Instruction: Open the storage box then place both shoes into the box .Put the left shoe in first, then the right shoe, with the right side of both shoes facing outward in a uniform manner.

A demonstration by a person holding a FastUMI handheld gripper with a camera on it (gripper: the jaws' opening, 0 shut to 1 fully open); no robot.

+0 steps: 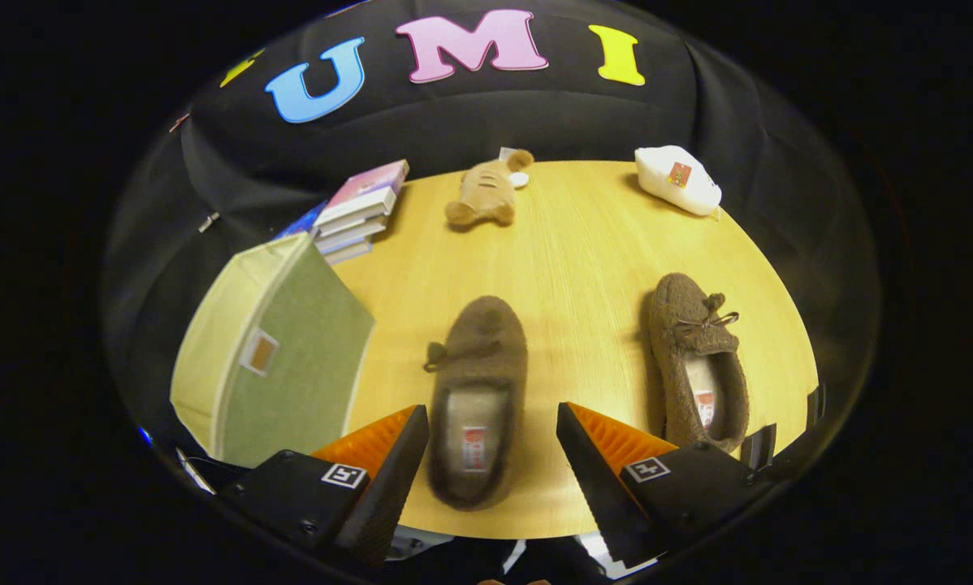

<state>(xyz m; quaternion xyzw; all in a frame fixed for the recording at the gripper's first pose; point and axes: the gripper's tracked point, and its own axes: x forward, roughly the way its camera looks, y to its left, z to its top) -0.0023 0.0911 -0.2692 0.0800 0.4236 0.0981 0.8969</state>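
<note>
Two brown fuzzy slippers lie on the round wooden table (584, 260), toes pointing away from me. One slipper (477, 398) lies between and just below my fingers, its heel toward me, blurred. The other slipper (698, 361) rests beyond my right finger, a small bow on its top. The green fabric storage box (279, 353) stands left of my left finger with its lid shut. My gripper (493, 422) hovers open above the near slipper, holding nothing.
A stack of books (358, 213) sits behind the box. A tan plush toy (486, 193) lies at the far middle of the table and a white packet (680, 180) at the far right. Bare wood lies between the slippers.
</note>
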